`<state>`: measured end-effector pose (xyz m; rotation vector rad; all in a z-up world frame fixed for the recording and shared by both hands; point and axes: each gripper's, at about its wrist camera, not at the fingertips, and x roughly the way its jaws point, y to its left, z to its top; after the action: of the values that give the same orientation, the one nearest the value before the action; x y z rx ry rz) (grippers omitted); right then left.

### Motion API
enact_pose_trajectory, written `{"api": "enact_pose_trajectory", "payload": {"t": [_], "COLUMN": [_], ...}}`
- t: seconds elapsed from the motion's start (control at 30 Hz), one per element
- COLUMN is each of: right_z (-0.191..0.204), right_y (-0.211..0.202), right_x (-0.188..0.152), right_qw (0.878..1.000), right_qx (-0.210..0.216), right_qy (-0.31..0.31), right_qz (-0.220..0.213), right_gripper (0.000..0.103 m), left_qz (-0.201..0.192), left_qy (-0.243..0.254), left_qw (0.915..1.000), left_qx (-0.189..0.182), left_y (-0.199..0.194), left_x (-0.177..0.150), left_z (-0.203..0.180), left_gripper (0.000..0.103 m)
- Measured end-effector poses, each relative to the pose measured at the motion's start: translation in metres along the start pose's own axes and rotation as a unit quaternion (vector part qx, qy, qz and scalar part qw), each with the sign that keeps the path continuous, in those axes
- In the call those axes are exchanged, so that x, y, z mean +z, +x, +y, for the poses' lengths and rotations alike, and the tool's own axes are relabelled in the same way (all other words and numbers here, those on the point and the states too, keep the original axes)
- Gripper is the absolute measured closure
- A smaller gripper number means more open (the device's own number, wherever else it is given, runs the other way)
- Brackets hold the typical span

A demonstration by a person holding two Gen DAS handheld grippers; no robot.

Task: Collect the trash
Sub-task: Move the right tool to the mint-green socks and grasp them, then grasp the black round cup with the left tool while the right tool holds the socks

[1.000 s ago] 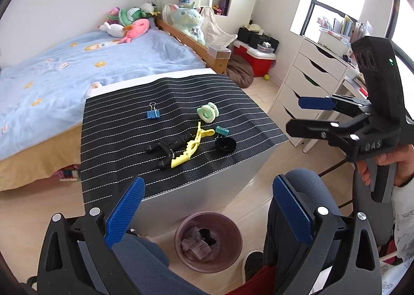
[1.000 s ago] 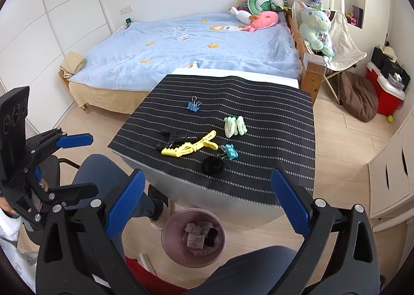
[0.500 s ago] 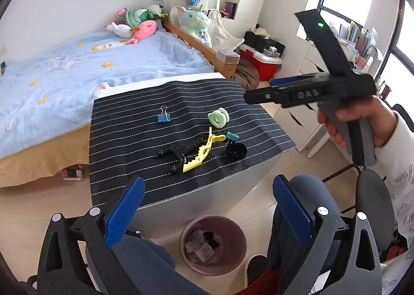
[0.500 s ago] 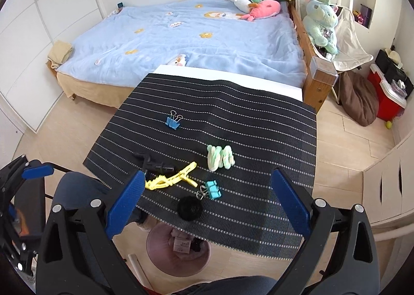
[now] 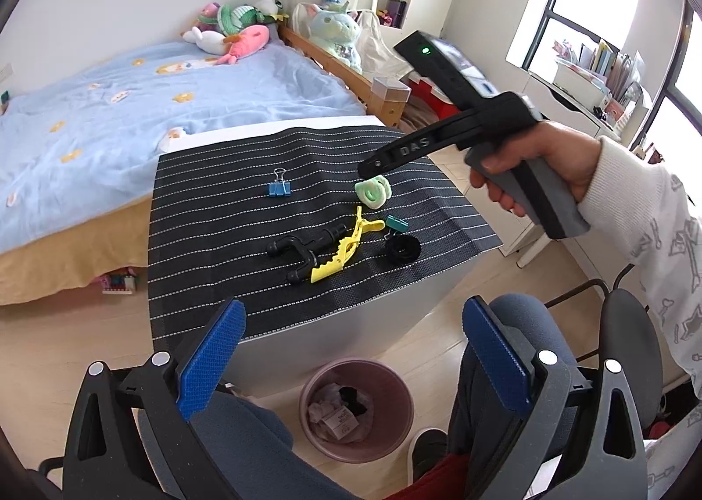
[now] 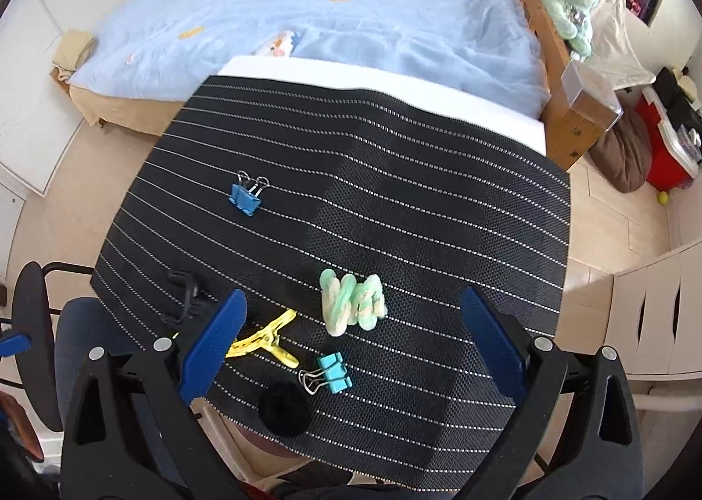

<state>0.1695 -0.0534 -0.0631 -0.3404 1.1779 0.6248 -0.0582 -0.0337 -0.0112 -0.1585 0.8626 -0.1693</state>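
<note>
On a table with a black striped mat [image 5: 210, 210] lie a blue binder clip [image 5: 279, 188], a green-white coiled hair tie [image 5: 373, 193], a yellow hair clip [image 5: 344, 248], a black hook piece [image 5: 302, 248], a teal binder clip [image 5: 396, 223] and a black round cap [image 5: 402, 249]. A pink bin [image 5: 395, 390] with crumpled paper stands on the floor in front. My left gripper [image 5: 353, 316] is open, back from the table, above the bin. A hand holds my right gripper [image 5: 370, 164] just above the hair tie [image 6: 351, 311]. The right gripper [image 6: 353, 296] is open and holds nothing.
A bed [image 5: 131, 105] with a blue cover and plush toys stands behind the table. White drawers [image 6: 649, 316] are at the right, a red box [image 6: 667, 158] beyond. The person's knees and a black chair [image 5: 632, 351] are below the grippers.
The right gripper has swung in from the right side and out over the table, down toward the green hair tie. The left gripper has stayed open and shifted only slightly.
</note>
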Motion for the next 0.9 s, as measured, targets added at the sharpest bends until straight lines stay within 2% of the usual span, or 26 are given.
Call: {"api": "enact_pose_trajectory", "payload": {"t": [0.13, 0.27, 0.47, 0.53, 0.67, 0.7, 0.9], "right_z": [-0.004, -0.007, -0.007, -0.007, -0.006, -0.006, -0.008], "right_y": [0.017, 0.029, 0.034, 0.033, 0.030, 0.029, 0.020], "right_x": [0.001, -0.001, -0.007, -0.008, -0.009, -0.009, -0.009], "right_qw": [1.000, 0.999, 0.999, 0.999, 0.999, 0.999, 1.000], "right_qx": [0.005, 0.011, 0.013, 0.013, 0.014, 0.014, 0.016], "right_qy": [0.009, 0.014, 0.010, 0.006, 0.003, 0.002, 0.006], "right_qz": [0.019, 0.038, 0.045, 0.045, 0.039, 0.038, 0.025], "right_gripper": [0.008, 0.021, 0.053, 0.069, 0.083, 0.089, 0.090], "left_qz": [0.004, 0.007, 0.012, 0.013, 0.015, 0.016, 0.016], "left_qy": [0.002, 0.002, 0.005, 0.006, 0.010, 0.011, 0.019], "left_qw": [1.0000, 1.0000, 0.9999, 0.9999, 0.9998, 0.9998, 0.9996], "left_qx": [0.000, -0.001, -0.003, -0.004, -0.007, -0.008, -0.012], "left_y": [0.001, 0.003, 0.006, 0.007, 0.008, 0.009, 0.011], "left_x": [-0.001, -0.002, -0.003, -0.003, -0.003, -0.003, 0.000], "left_z": [0.000, 0.000, -0.002, -0.004, -0.006, -0.007, -0.012], "left_gripper": [0.008, 0.008, 0.008, 0.008, 0.008, 0.008, 0.008]}}
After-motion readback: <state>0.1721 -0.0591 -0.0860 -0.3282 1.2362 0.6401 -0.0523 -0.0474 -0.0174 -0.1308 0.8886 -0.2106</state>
